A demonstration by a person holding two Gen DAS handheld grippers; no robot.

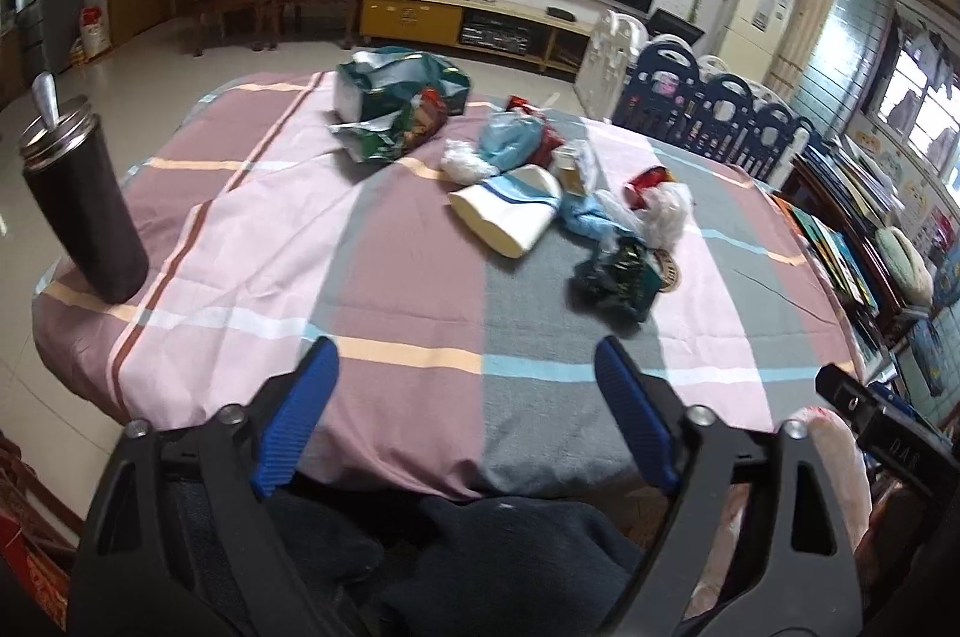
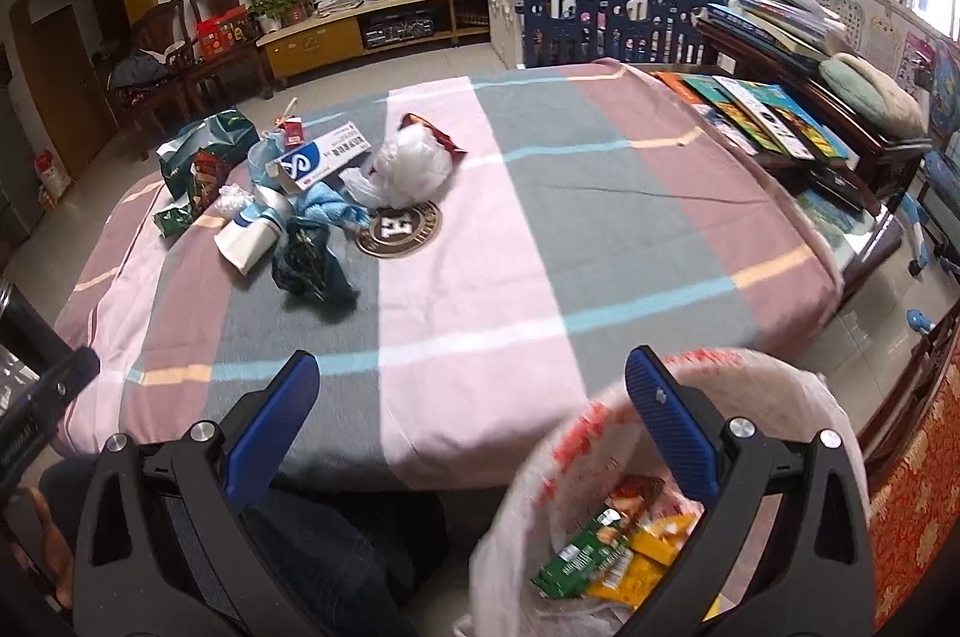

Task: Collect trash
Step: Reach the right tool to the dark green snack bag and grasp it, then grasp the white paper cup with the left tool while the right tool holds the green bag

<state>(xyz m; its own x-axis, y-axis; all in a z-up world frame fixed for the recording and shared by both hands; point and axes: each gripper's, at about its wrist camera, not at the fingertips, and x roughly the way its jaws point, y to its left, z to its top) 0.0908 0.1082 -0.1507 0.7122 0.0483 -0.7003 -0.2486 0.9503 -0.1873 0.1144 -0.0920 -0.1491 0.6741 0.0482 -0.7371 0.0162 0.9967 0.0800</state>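
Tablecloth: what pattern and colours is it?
The tablecloth is a large plaid of pink, mauve and grey blocks with thin white, blue and cream stripes; clearest in the right wrist view.

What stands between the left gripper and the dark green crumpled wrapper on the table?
Nothing visible does. The left gripper is open at the near table edge, and only bare checked tablecloth lies between it and the dark green crumpled wrapper.
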